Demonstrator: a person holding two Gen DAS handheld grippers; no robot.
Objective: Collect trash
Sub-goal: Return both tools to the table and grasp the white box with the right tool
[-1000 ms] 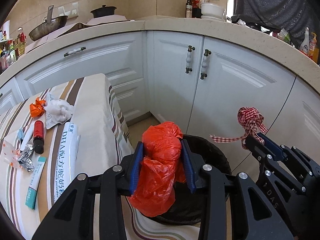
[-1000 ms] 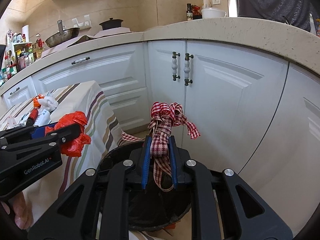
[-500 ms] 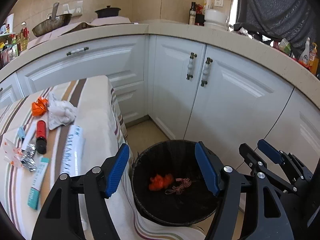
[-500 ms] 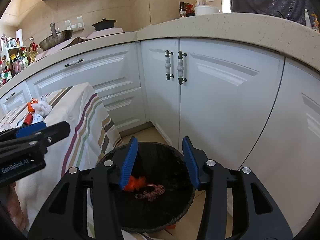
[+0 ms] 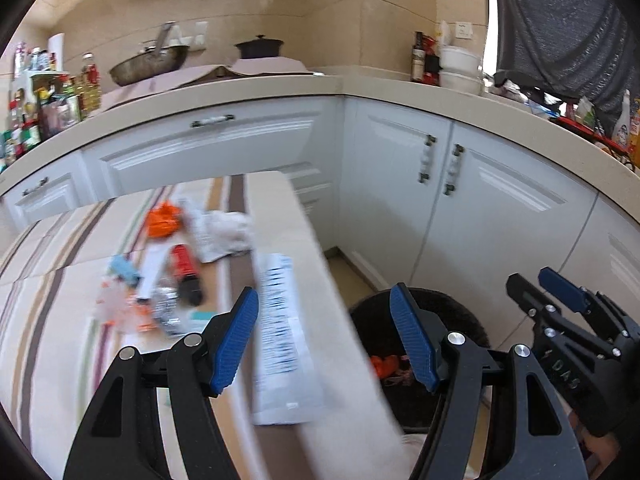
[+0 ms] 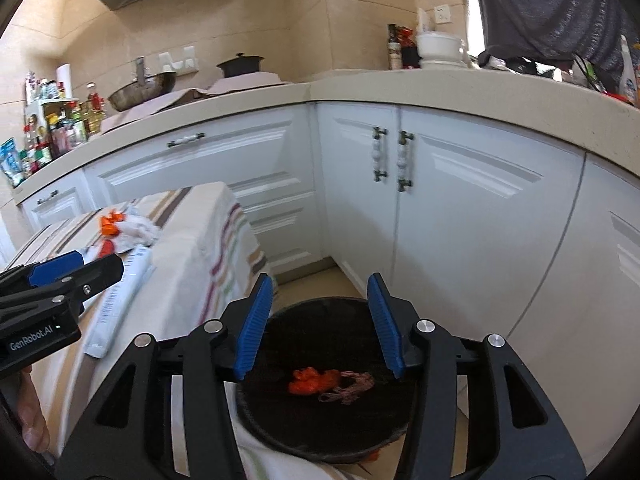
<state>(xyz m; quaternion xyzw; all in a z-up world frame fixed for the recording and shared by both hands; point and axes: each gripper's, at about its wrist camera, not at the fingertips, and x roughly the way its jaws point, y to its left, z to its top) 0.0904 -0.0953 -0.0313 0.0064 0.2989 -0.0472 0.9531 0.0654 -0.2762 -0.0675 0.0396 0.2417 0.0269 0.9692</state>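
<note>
A black round bin (image 6: pixel 320 420) stands on the floor beside the table, and a red plastic bag (image 6: pixel 310 380) and a checked ribbon (image 6: pixel 352 388) lie at its bottom. My right gripper (image 6: pixel 320 324) hangs open and empty above the bin. Open and empty too, my left gripper (image 5: pixel 324 336) is over the table's right edge, with the bin (image 5: pixel 440 312) to its right. On the striped tablecloth lie a long white printed packet (image 5: pixel 280 328), a crumpled white tissue (image 5: pixel 228 232), an orange wrapper (image 5: pixel 162 220), a red tube (image 5: pixel 186 272) and foil scraps (image 5: pixel 160 312).
White cabinet doors (image 6: pixel 460 220) under a beige counter (image 6: pixel 440 88) curve around behind the bin. A wok (image 5: pixel 148 64), a black pot (image 5: pixel 258 46) and bottles (image 5: pixel 48 108) sit on the counter. A person's fingers (image 6: pixel 28 420) show at the lower left in the right wrist view.
Both grippers opened and dropped the red bag and the checked ribbon into the bin. Then the left gripper swung left over the table and both rose a little.
</note>
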